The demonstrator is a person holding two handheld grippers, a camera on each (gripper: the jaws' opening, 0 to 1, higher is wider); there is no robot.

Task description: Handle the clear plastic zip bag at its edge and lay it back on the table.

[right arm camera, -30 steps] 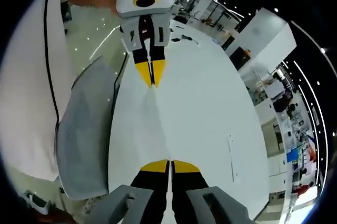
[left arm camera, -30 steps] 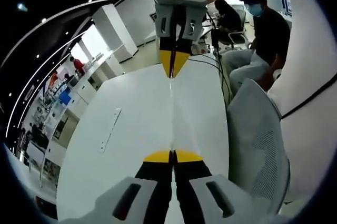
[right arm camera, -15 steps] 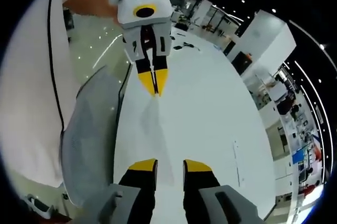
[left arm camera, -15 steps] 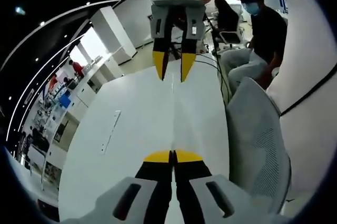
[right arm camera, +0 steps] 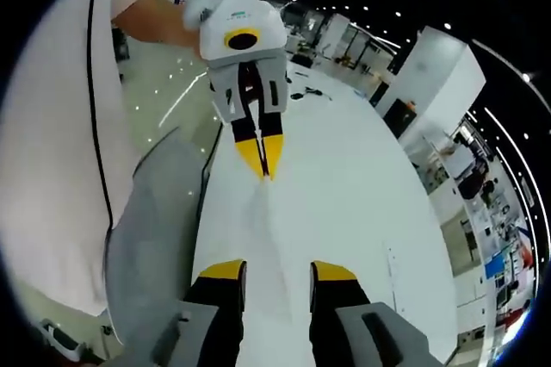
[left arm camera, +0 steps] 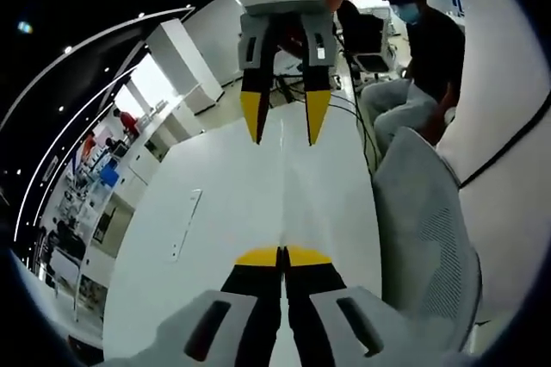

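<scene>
Clear plastic zip bag (right arm camera: 265, 238) hangs by one edge from my clamped left gripper (right arm camera: 261, 171) over the white table (left arm camera: 232, 212), my right gripper (left arm camera: 281, 134) spread wide.

Bright overhead lighting, glaring white table (left arm camera: 232, 212), fisheye-warped edges

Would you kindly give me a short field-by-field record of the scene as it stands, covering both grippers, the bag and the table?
left gripper: jaws shut, apparently pinching the bag's edge
right gripper: jaws open, holding nothing, facing the left gripper
clear plastic zip bag: faint, running from the left jaws toward the right gripper above the table; whether it lies flat cannot be told
table: long, white
mesh chair: grey, at the table's edge
</scene>
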